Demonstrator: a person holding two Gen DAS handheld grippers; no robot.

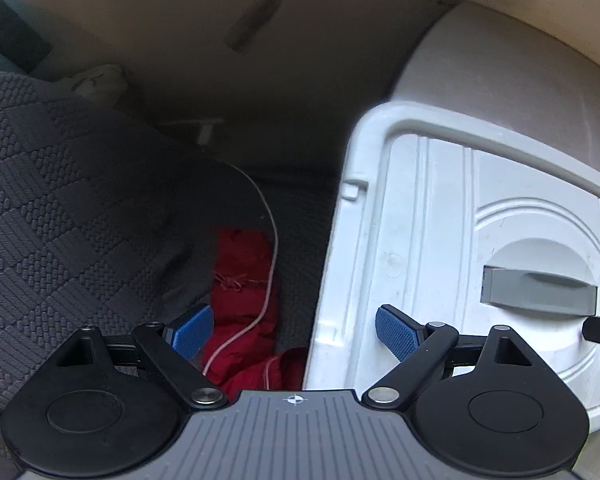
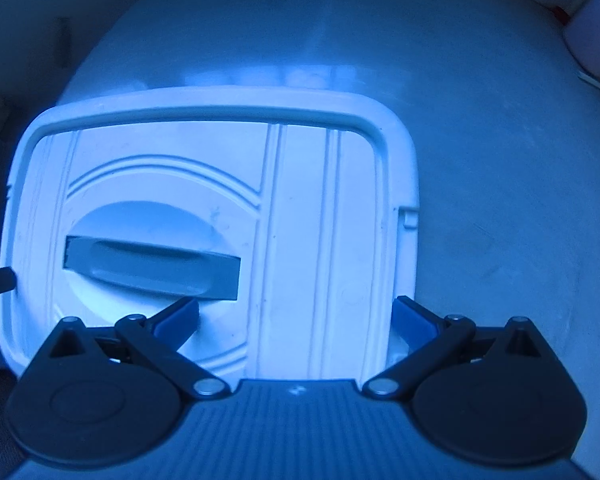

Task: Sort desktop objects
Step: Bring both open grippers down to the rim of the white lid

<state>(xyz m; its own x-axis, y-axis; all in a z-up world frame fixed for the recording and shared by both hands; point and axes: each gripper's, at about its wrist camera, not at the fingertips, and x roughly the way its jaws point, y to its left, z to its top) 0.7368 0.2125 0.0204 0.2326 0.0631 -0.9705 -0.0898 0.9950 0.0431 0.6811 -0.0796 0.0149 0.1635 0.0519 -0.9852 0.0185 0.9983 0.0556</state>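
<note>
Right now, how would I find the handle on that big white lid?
Find the big white lid on the round pale table. In its middle is a round sunken dish, and the grey handle bridges it, the only grey bar on the white plastic.

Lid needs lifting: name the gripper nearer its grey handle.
The right gripper: one finger nearly meets the white plastic lid's grey bar handle, while the left gripper straddles the lid's edge.
</note>
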